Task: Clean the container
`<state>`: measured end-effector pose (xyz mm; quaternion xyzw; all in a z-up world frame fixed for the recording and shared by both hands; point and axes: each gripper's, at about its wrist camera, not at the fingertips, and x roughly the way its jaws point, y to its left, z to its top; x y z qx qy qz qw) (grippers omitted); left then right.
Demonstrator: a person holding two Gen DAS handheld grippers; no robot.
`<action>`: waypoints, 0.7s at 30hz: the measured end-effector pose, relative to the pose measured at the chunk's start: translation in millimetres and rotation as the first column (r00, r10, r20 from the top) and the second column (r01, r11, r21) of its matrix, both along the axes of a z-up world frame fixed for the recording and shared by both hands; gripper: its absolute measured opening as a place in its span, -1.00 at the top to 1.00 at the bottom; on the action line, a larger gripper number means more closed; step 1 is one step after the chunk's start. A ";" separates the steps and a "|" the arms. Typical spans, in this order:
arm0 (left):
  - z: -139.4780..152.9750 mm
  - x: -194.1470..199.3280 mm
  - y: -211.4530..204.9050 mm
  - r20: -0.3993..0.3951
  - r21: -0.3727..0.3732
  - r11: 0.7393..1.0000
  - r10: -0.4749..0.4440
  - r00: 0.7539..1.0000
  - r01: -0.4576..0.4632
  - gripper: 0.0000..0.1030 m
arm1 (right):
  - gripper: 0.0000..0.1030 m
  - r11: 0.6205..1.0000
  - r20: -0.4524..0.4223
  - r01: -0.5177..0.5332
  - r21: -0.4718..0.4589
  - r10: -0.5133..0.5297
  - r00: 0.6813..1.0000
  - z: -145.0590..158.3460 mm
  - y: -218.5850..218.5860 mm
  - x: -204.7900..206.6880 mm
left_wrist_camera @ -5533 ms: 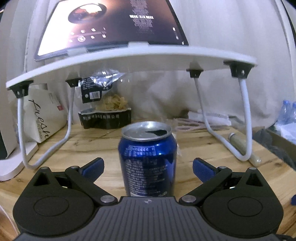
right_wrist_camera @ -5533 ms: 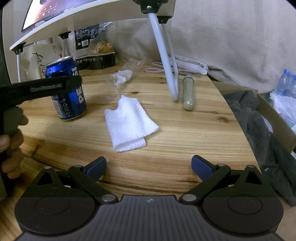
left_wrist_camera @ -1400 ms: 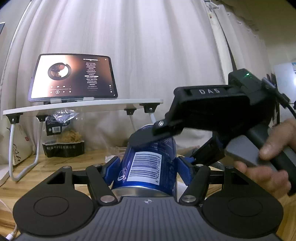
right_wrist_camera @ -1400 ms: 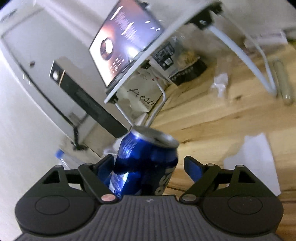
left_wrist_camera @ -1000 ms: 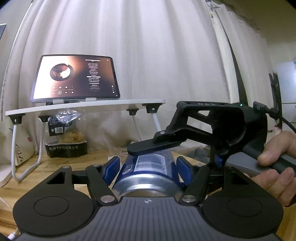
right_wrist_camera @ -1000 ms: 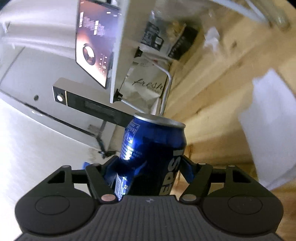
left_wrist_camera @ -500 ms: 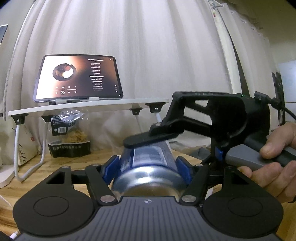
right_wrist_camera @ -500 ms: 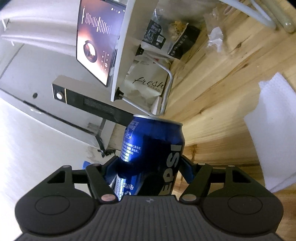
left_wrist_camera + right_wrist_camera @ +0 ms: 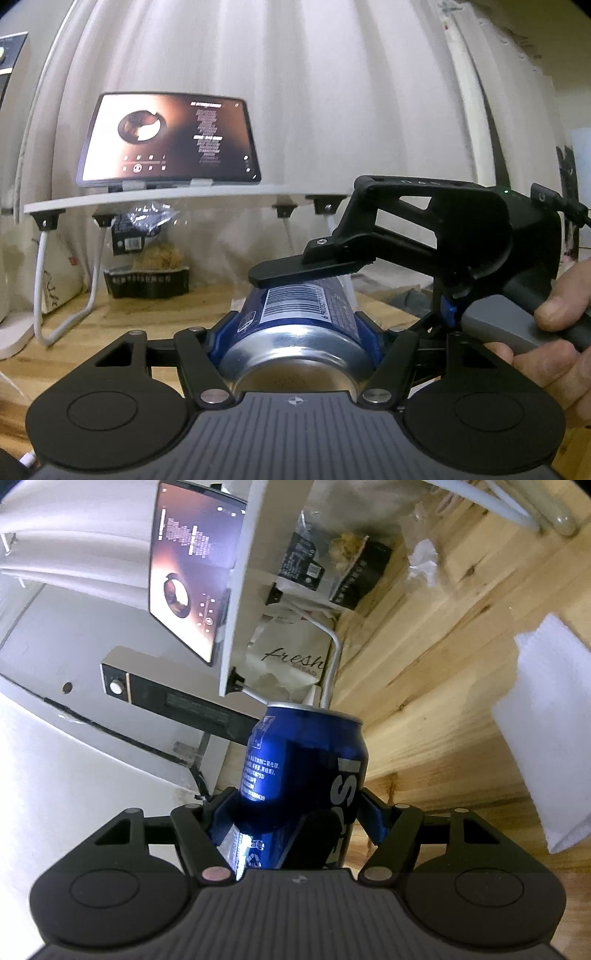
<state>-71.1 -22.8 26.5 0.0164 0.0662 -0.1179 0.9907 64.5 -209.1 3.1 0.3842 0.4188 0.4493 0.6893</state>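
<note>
blue soda can (image 9: pixel 295 325) up off the wooden table (image 9: pixel 443 686), lying on its side, left gripper (image 9: pixel 295 332) clamped on its bottom end, right gripper (image 9: pixel 295 805) squeezing it crosswise from the right, hand (image 9: pixel 554 332) on that handle, white paper towel (image 9: pixel 543 731) flat on the table, tablet (image 9: pixel 168 142) on a white stand at the far side

The bag (image 9: pixel 291 657) reads "fresh"; the can (image 9: pixel 306 760) shows "SI"

Glossy blue can (image 9: pixel 301 314) bears a white barcode patch and silver base; pale wooden table (image 9: pixel 454 657); white ribbed cloth (image 9: pixel 546 731).
</note>
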 end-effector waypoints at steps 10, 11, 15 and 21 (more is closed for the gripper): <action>-1.3 11.4 7.8 -0.049 -0.020 0.994 0.102 0.994 -0.103 -0.30 | -0.62 0.984 0.174 0.084 -0.160 -0.056 0.983 26.5 -5.3 -5.8; -1.4 14.5 9.8 -0.064 -0.026 0.992 0.122 0.991 -0.123 -0.30 | -0.66 0.976 0.214 0.115 -0.184 -0.075 0.974 31.0 -10.5 -8.0; -2.9 21.8 12.5 -0.107 -0.029 0.988 0.151 0.983 -0.155 -0.30 | -0.67 0.808 0.461 0.349 -0.475 -0.110 0.881 40.6 -24.5 -19.3; -4.9 24.3 11.0 -0.132 -0.014 0.986 0.160 0.978 -0.163 -0.30 | -0.44 0.546 0.571 0.417 -0.727 0.143 0.809 18.3 -0.6 -41.6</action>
